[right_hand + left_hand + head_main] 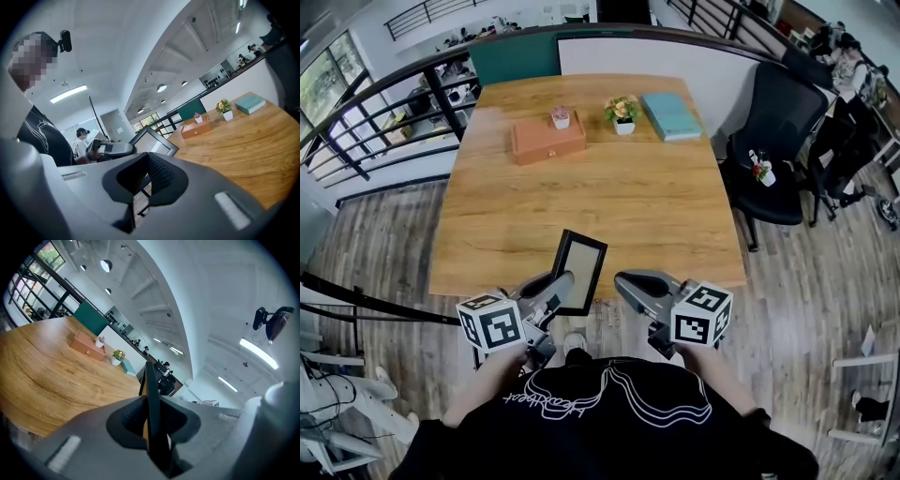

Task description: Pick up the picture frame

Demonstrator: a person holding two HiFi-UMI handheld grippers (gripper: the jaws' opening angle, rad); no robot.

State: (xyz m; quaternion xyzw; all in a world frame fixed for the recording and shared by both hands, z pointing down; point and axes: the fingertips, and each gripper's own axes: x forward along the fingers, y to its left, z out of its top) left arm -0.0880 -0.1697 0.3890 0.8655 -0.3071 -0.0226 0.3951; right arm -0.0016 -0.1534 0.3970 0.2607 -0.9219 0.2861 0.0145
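The left hand-held gripper (565, 281) clenched the likely light, breakable picture frame (581, 266) by its eight-o'clock rim; the right hand-held gripper (623, 279) gaped empty.

A table (581, 202) fills the middle. At the table's far side sits a box (547, 141) with a small pot (561, 117) on top, then rightward a flower pot (622, 114) and a book (670, 115). A chair (778, 131) stands right of the table. At the table's near edge, the picture frame (579, 272) sits between the jaws of the left gripper (565, 284), with the right gripper (625, 280) just to its right.
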